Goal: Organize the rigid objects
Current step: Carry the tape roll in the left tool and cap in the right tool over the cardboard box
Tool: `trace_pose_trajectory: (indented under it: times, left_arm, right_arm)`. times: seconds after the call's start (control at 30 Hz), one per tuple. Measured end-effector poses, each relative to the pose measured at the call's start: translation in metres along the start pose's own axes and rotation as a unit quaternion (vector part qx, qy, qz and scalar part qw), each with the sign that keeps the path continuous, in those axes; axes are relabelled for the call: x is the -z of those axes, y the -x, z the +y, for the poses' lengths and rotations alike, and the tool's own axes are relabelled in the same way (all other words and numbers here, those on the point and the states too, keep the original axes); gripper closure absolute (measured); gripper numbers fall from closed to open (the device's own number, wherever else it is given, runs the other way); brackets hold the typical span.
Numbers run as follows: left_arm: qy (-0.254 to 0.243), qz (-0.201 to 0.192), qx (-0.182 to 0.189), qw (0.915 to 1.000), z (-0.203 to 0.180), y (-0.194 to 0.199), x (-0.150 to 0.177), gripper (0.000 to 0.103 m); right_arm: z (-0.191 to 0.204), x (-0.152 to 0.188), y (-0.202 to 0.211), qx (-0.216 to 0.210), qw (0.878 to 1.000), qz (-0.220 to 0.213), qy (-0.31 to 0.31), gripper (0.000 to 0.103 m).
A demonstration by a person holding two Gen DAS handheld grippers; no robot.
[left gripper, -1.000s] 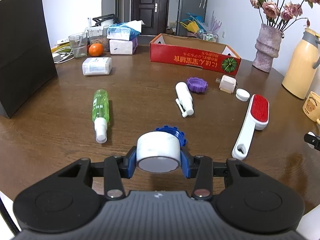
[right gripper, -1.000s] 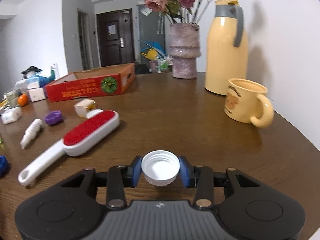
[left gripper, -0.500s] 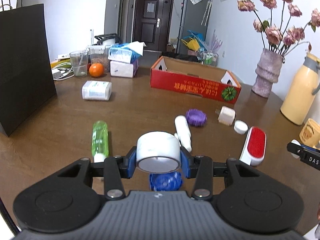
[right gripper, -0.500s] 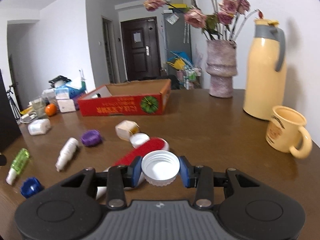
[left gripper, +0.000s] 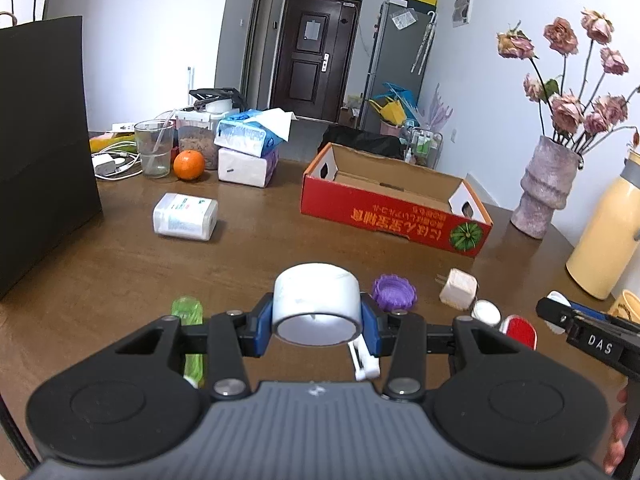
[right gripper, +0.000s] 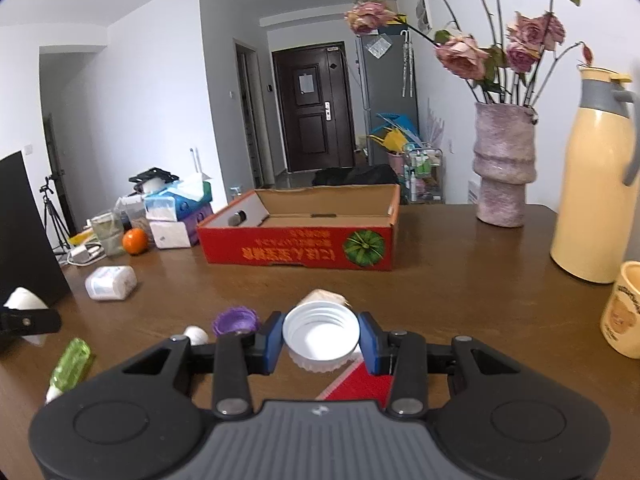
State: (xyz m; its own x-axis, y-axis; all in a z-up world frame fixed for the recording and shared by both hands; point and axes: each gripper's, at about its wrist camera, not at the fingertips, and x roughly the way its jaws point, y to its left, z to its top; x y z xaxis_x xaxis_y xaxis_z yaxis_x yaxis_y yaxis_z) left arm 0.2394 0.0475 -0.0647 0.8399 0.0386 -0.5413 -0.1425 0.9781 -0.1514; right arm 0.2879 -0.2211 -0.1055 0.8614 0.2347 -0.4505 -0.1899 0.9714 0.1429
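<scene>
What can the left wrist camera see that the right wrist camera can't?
Only the left view shows the white jar clamped in the left gripper, up close.

Only the right view shows the white cap clamped in the right gripper, and the mug clearly.

Both show the red box, purple cap, orange, green bottle, vase and yellow flask.
</scene>
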Motion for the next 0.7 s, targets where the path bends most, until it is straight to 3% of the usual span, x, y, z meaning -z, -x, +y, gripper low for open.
trace_pose_trajectory:
  times: [0.43,0.7]
  left_arm:
    - [0.017,-0.014,0.008,0.9997,-0.009,-0.049,-0.040,0.059]
    - [0.010,-0.022,0.002,0.9997,-0.018,-0.082,-0.060,0.059]
  right_arm:
    - [0.024,-0.032,-0.047,-0.040,0.999,-0.015,-0.017,0.064]
    - [0.025,-0.048,-0.083,-0.031,0.999,-0.019,-0.021,0.064]
